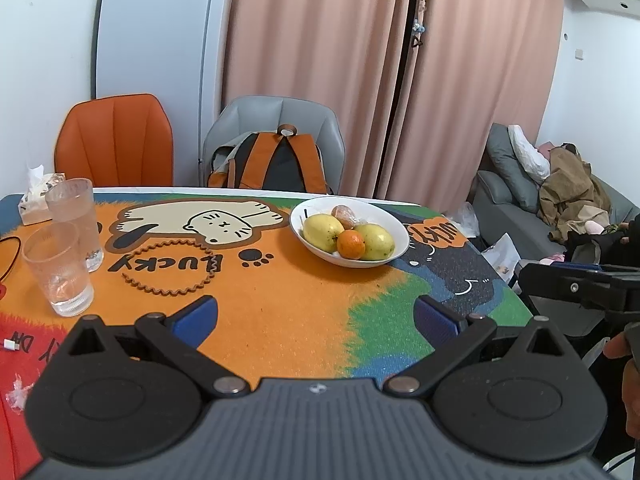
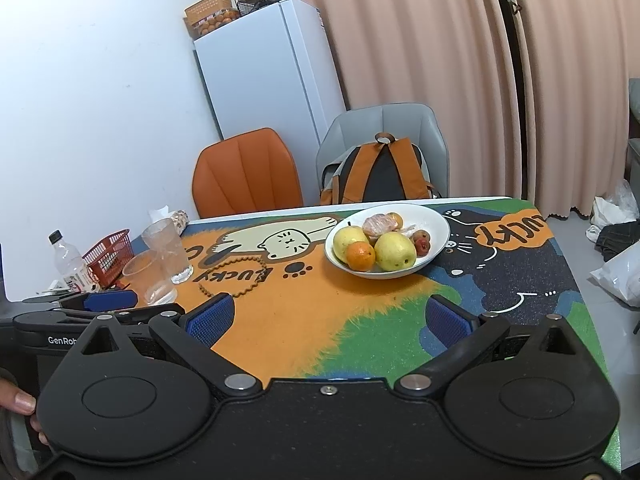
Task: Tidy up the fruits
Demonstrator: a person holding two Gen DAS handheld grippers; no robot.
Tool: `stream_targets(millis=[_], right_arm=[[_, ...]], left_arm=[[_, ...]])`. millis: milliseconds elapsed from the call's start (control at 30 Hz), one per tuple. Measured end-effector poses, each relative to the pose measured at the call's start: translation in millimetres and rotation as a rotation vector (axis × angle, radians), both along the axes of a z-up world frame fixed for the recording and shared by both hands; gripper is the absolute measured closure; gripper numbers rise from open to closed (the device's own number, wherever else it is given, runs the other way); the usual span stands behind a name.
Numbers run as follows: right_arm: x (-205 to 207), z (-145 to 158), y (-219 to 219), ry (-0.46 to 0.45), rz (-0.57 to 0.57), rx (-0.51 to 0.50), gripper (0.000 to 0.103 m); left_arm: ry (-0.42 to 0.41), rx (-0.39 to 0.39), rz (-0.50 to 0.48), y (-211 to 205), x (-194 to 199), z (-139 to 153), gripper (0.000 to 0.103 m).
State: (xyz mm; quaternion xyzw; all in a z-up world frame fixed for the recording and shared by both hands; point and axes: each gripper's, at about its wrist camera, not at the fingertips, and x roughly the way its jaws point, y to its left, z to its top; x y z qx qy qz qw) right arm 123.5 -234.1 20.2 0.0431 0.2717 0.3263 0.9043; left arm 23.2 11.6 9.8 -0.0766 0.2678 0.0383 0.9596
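Nearest the camera, the left gripper [image 1: 316, 320] hovers over the near edge of the table [image 1: 280, 320] with its jaws spread wide, blue pads [image 1: 196, 316] facing each other across bare mat, holding and touching nothing. The right gripper [image 2: 328, 320] sits level just beside it to the right, jaws equally wide and empty above the orange and green patch of the mat. A thumb [image 2: 16, 402] shows at the near left edge of the right wrist view, gripping the left tool's body.

Further back on the left stand two clear glasses [image 1: 60, 268], one behind the other, and a loop of brown beads [image 1: 172, 268] lies on the mat between them and the bowl.

Toward the far right side of the table rests the white bowl [image 2: 434, 220]. In it lie two yellow-green pears [image 2: 394, 252], an orange [image 2: 360, 256] at the front between them, a peeled citrus [image 2: 378, 224] behind, and small red fruits [image 2: 422, 242] at the right.

Beyond the table stand an orange chair [image 2: 246, 176] and a grey chair [image 2: 400, 120] bearing a backpack [image 2: 380, 176].
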Motion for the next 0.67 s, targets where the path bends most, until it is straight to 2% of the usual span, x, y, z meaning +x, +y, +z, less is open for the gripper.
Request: stream_targets(millis=[667], right_arm=[[0.0, -2.0, 1.9, 0.006, 0.000, -0.005, 0.000]], left_arm=[[-0.007, -0.011, -0.012, -2.4, 1.3, -1.6, 0.000]])
